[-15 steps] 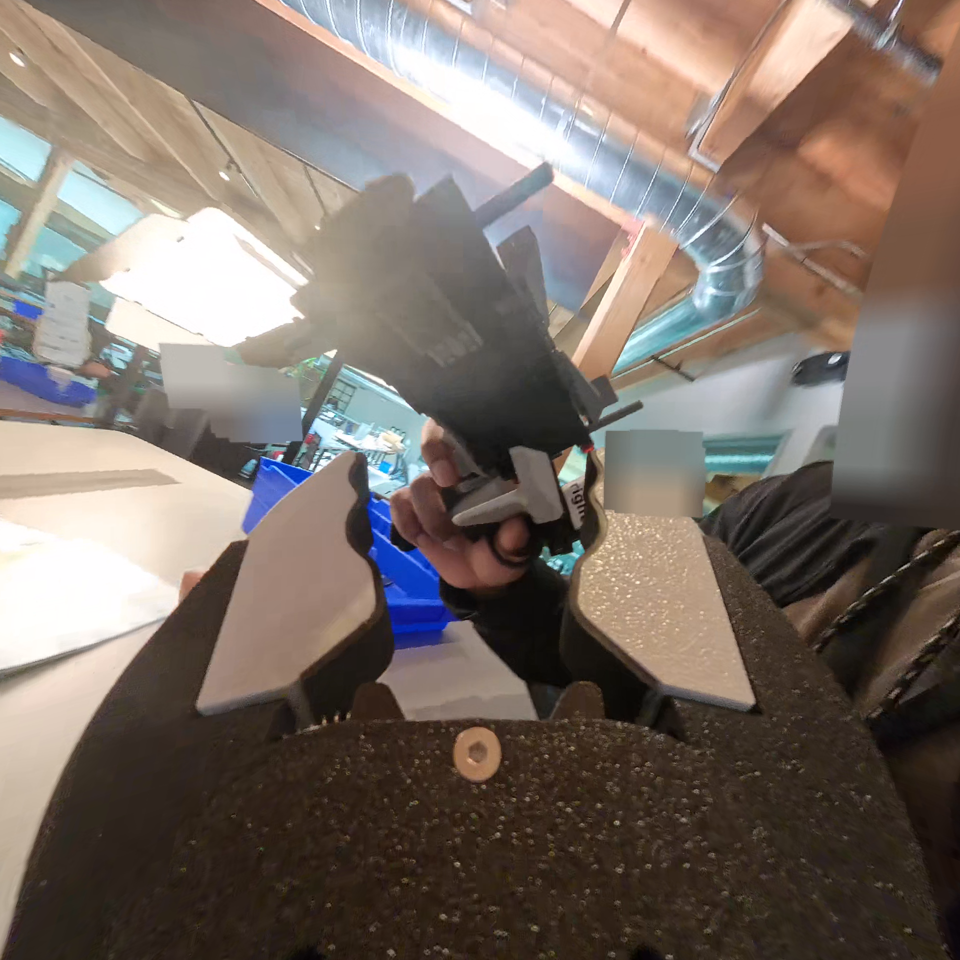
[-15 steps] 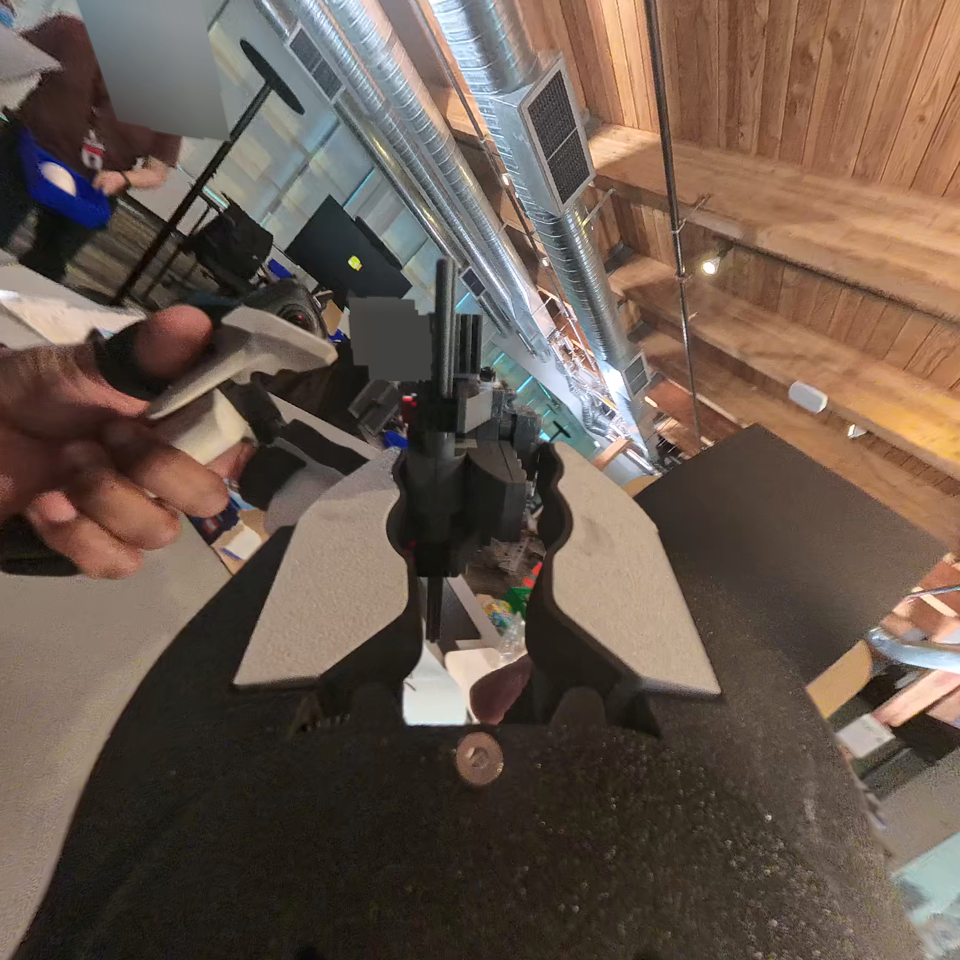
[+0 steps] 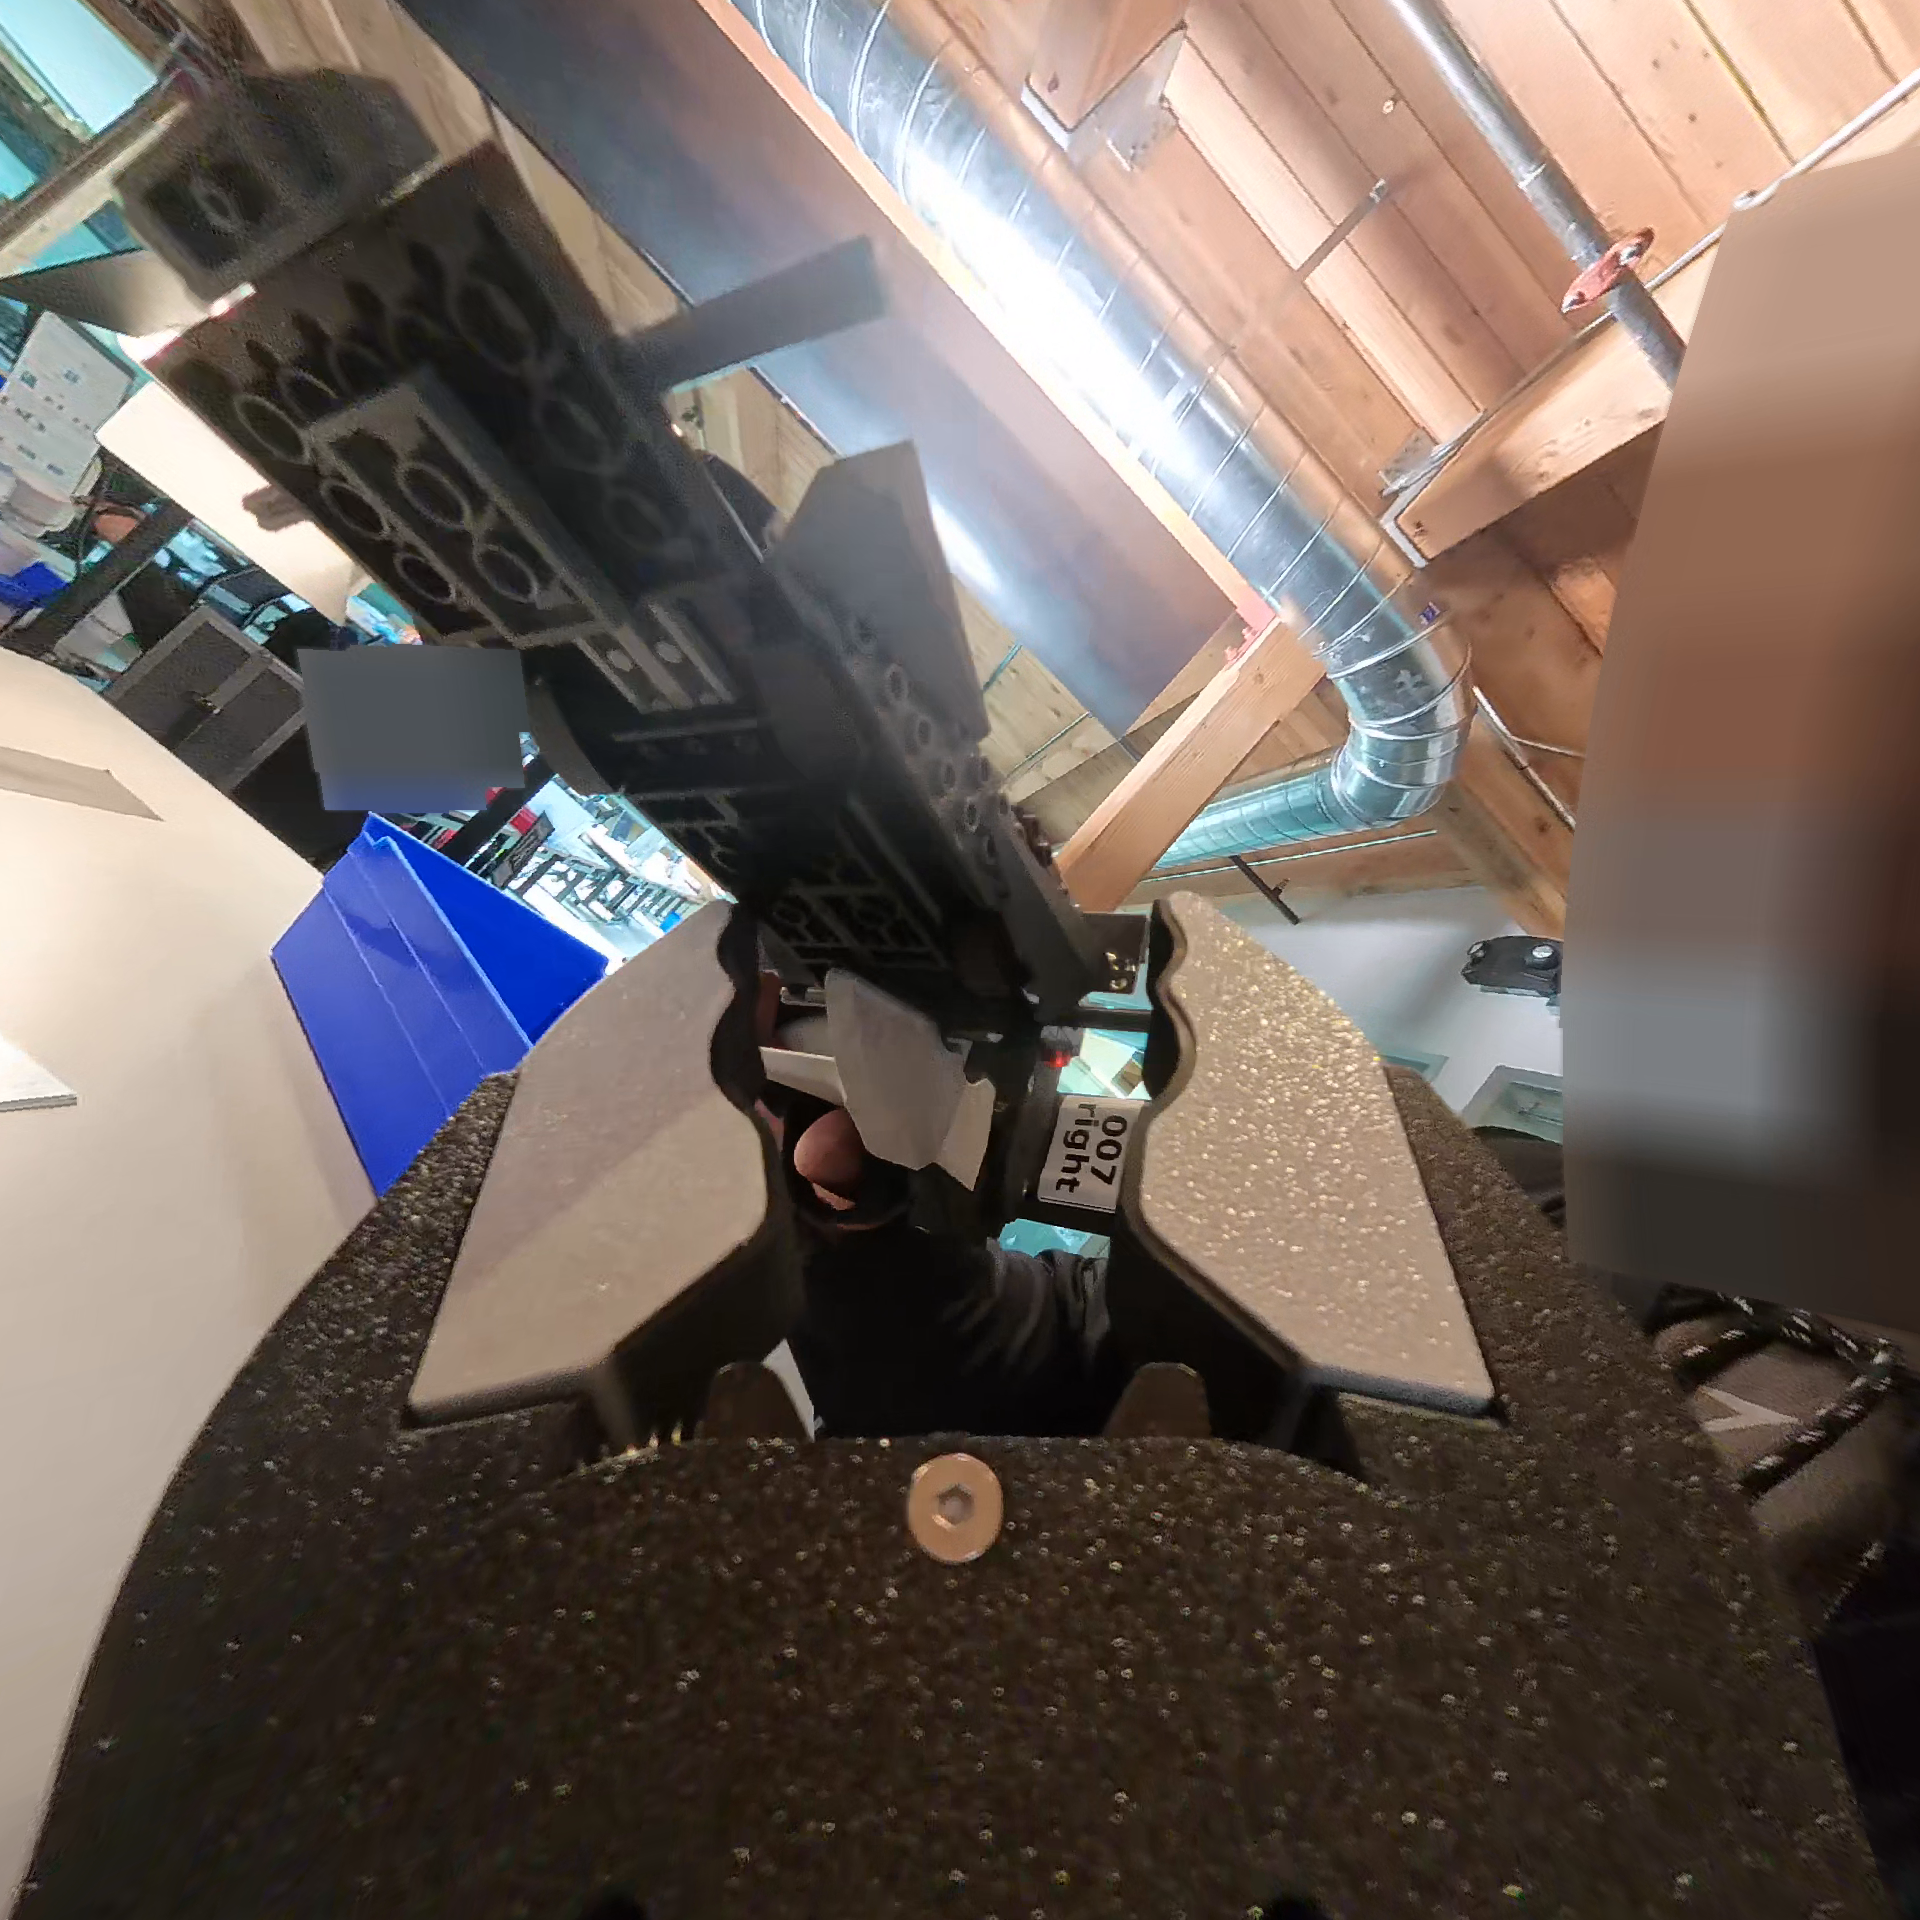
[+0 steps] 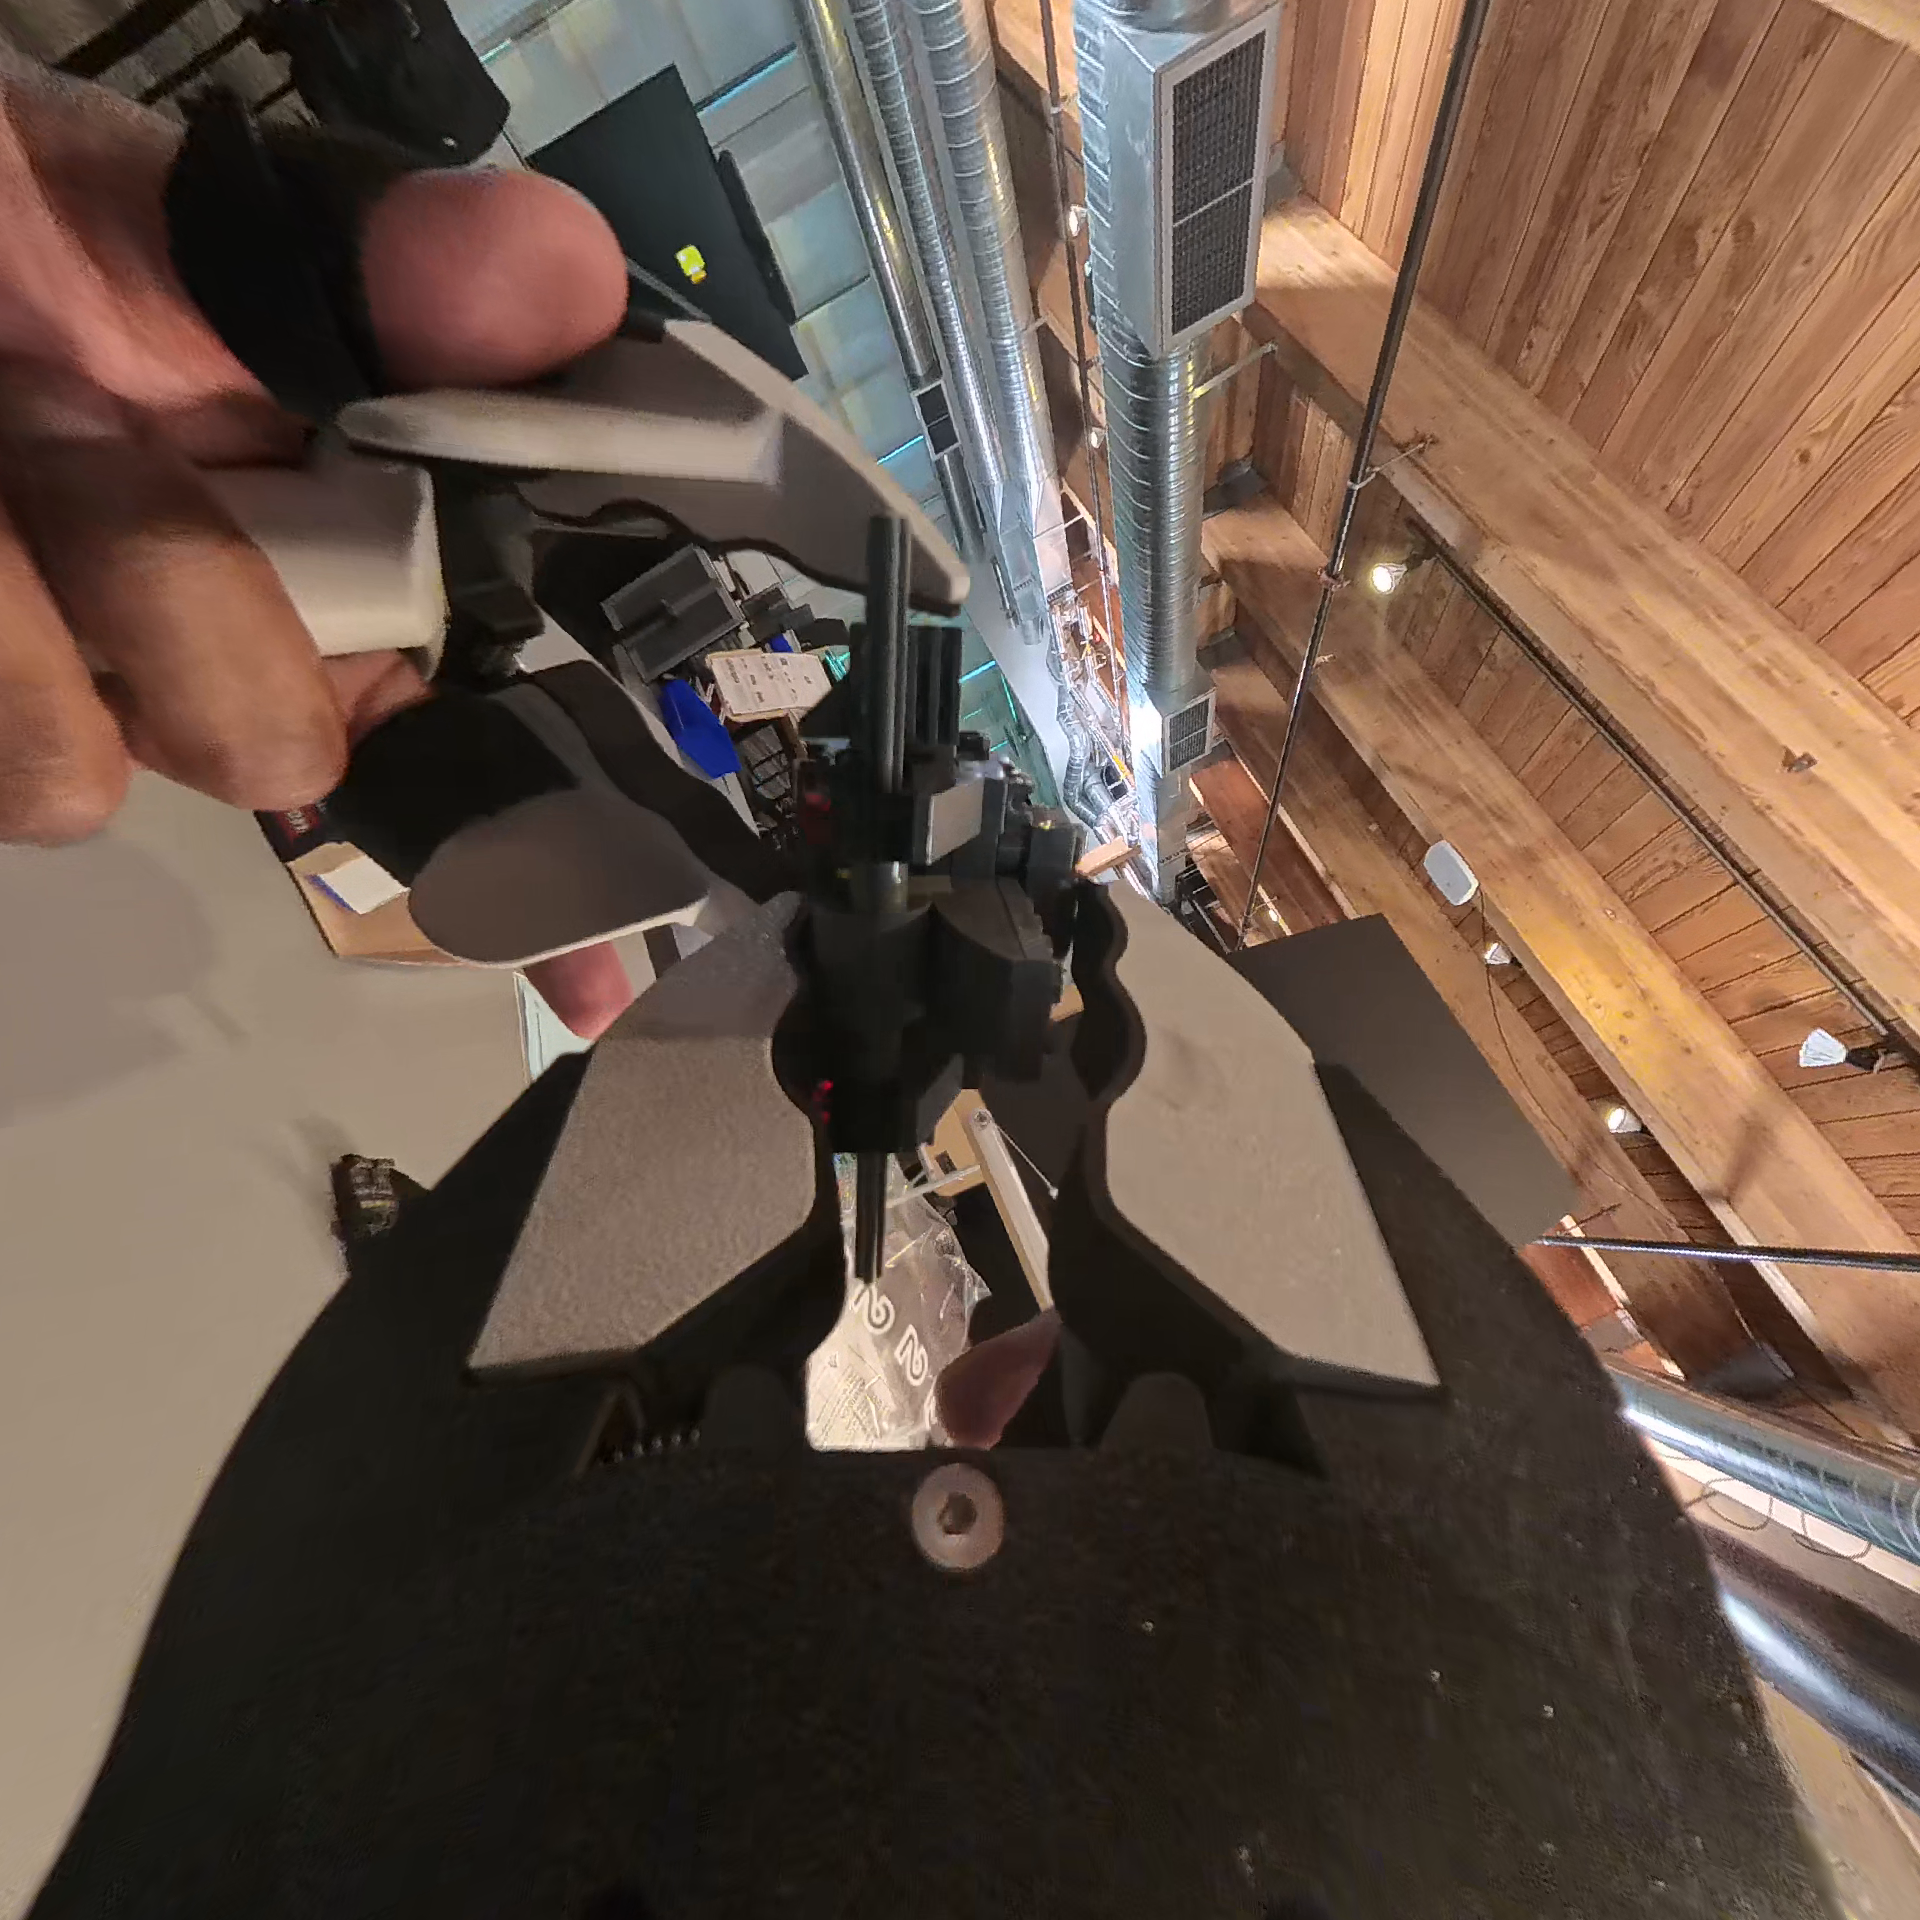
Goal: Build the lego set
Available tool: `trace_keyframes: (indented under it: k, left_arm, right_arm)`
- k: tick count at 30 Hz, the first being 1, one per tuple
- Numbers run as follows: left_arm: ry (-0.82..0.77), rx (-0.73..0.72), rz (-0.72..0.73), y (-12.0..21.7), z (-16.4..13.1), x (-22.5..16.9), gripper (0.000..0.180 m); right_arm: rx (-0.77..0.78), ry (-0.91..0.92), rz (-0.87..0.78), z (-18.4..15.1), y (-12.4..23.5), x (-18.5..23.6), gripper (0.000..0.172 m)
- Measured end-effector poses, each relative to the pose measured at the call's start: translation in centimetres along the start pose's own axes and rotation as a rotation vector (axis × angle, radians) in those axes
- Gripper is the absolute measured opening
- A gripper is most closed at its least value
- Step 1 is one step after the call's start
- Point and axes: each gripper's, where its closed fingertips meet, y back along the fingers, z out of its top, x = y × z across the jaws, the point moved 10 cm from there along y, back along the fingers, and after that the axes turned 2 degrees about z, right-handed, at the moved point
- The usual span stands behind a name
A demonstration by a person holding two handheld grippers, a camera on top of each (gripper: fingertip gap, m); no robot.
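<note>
My right gripper (image 4: 935, 987) is shut on a black brick-built model (image 4: 914, 966) with thin black rods sticking up from it, held up in the air. In the left wrist view the same model (image 3: 582, 540) looms large and slants up to the left. Its lower end and the right gripper's pale finger (image 3: 894, 1070) lie between my left fingers. My left gripper (image 3: 945, 997) is open wide around that end, and I see no pad pressing on it. In the right wrist view the left gripper's pale fingers (image 4: 644, 436) stand spread at the upper left, beside the rods.
A blue bin (image 3: 416, 997) stands by the white table (image 3: 125, 1039) at the left. A person's hand (image 4: 156, 416) holds the left gripper. A clear plastic bag (image 4: 904, 1340) lies below. Silver ducts (image 3: 1091, 312) and wooden beams run overhead. The tips of both grippers are at nearly the same place.
My left gripper has moved up close to the model, so its open fingers now flank the lower end. My right gripper has kept its hold on the model.
</note>
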Motion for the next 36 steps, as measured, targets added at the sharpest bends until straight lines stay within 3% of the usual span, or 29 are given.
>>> trace_keyframes:
  k: [4,19,31,36]
  left_arm:
    - [0.008,0.034,0.049,-0.5,-0.1,-0.7,0.077]
    - [0.056,0.072,0.114,-1.7,-0.3,-1.3,0.071]
    - [0.069,0.098,0.152,-2.2,-0.4,-1.5,0.079]
    - [0.125,0.058,0.107,-2.0,-0.4,-1.5,0.064]
  right_arm:
    - [0.019,0.061,0.026,0.4,0.4,-0.1,0.045]
    - [0.058,0.189,0.052,1.2,1.3,-0.4,0.046]
    - [0.074,0.321,0.076,1.2,1.4,-0.2,0.045]
    - [0.047,0.402,-0.025,1.4,1.9,0.4,0.045]
